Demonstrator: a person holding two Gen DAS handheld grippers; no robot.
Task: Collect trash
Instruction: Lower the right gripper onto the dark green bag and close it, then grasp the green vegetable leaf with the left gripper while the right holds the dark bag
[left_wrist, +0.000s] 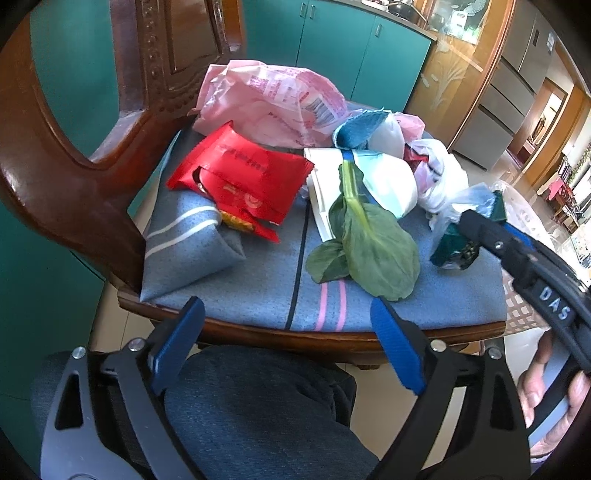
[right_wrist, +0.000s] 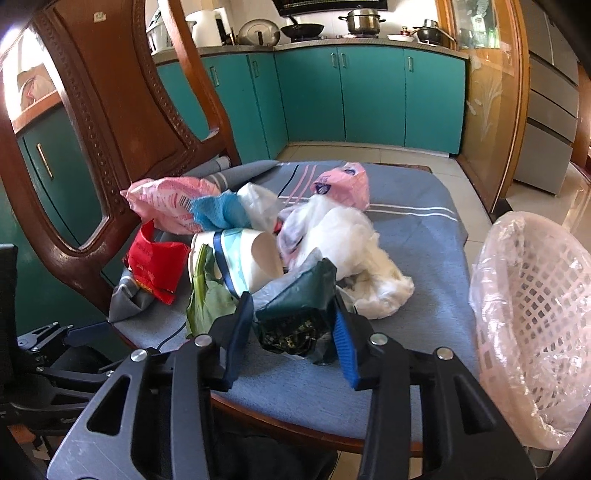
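1. The right claw (right_wrist: 291, 336) is clamped on a dark green wrapper (right_wrist: 295, 314), one blue pad on each side, at the near right of the chair cushion (right_wrist: 424, 258). The grip looks good.
2. The left claw (left_wrist: 288, 347) hangs spread wide with nothing between its fingers, off the front edge of the chair, over the person's knee.
3. Best play from here, I reckon: lift the wrapper clear before swinging, because a clear plastic bag (left_wrist: 463, 205) lies against it and could trail along.
4. The lined pink basket (right_wrist: 532, 314) stands just off the cushion's right side, so the carry is short; get the wrapper well over the rim before letting go.
5. More to collect: green leaf (left_wrist: 369, 240), paper cup (right_wrist: 243, 254), red packet (left_wrist: 240, 181), pink bag (left_wrist: 273, 99), white plastic wad (right_wrist: 354, 251), all heaped mid-cushion.
6. Hard to read: the wrapper's underside and what is inside it. The basket's base is cut off at the frame edge, and I cannot tell whether anything lies in it.
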